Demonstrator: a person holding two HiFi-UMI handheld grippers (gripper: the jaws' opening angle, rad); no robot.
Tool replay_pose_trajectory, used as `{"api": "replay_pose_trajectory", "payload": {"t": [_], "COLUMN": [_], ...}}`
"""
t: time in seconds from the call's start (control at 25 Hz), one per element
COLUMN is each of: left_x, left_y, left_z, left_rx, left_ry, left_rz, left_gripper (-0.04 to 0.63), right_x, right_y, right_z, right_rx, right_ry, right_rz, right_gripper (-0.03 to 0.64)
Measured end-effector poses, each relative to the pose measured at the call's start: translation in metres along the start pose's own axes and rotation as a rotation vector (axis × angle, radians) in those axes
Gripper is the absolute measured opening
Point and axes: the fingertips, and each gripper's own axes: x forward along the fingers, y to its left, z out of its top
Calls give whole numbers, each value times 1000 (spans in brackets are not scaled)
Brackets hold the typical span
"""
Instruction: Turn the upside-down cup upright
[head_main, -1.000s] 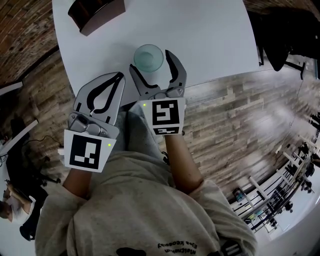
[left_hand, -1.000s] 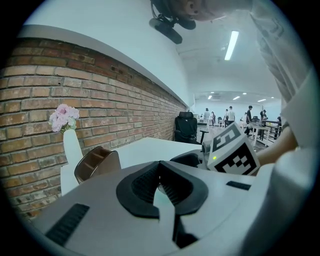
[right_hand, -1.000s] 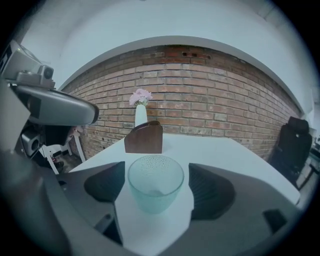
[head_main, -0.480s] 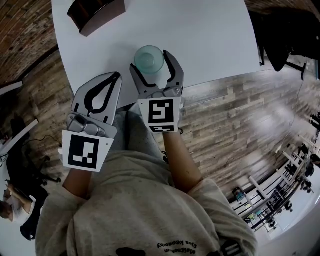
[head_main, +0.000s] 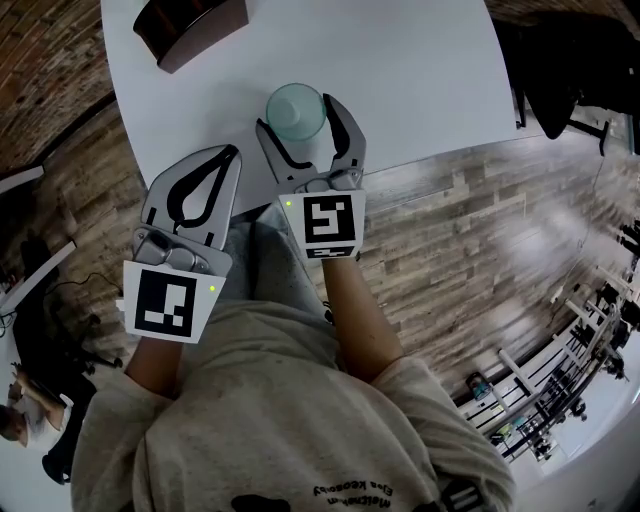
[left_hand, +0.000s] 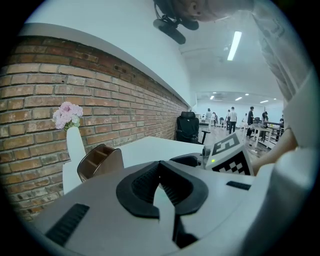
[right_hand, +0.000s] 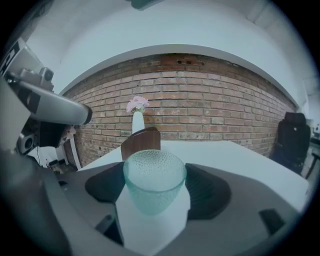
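Okay, my right gripper (head_main: 298, 118) is spread wide, the green cup (right_hand: 154, 182) between its jaws; my left gripper (head_main: 235, 152) is pressed together, empty.

Two grey two-jaw tongs: the left gripper (head_main: 232, 155) and the right gripper (head_main: 305, 108). Each bears one black-and-white marker cube (head_main: 168, 302), which makes two cubes.

One pale green dimpled glass cup (right_hand: 154, 181), between the right gripper's jaws. One white table (head_main: 400, 70), ahead of both grippers. One dark brown wooden holder (head_main: 190, 25), well beyond the left gripper's tips. One slim white vase (right_hand: 138, 122) with one bunch of pink flowers (right_hand: 137, 104), behind the holder, straight ahead of the right gripper. One black office chair (right_hand: 295, 135), far off to the right gripper's right.
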Motion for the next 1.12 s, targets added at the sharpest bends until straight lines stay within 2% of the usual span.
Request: {"api": "replay_pose_trajectory", "payload": {"t": [0.16, 0.4, 0.68, 1.12], "left_x": [-1, -1, -1, 0], "left_y": [0, 2, 1, -1], "left_z": [0, 0, -1, -5], "left_rx": [1, 2, 8, 17], "left_ry": [0, -2, 2, 6], "left_rz": [1, 9, 6, -2], "left_gripper": [11, 11, 11, 11], "right_x": [3, 3, 1, -3], "right_y": [-1, -3, -5, -6], "right_z": [-1, -3, 0, -7], "right_rx": [156, 518, 822, 1089], "right_ry": [-38, -123, -232, -341], "right_rz": [43, 148, 238, 306], "right_gripper": [368, 368, 368, 368]}}
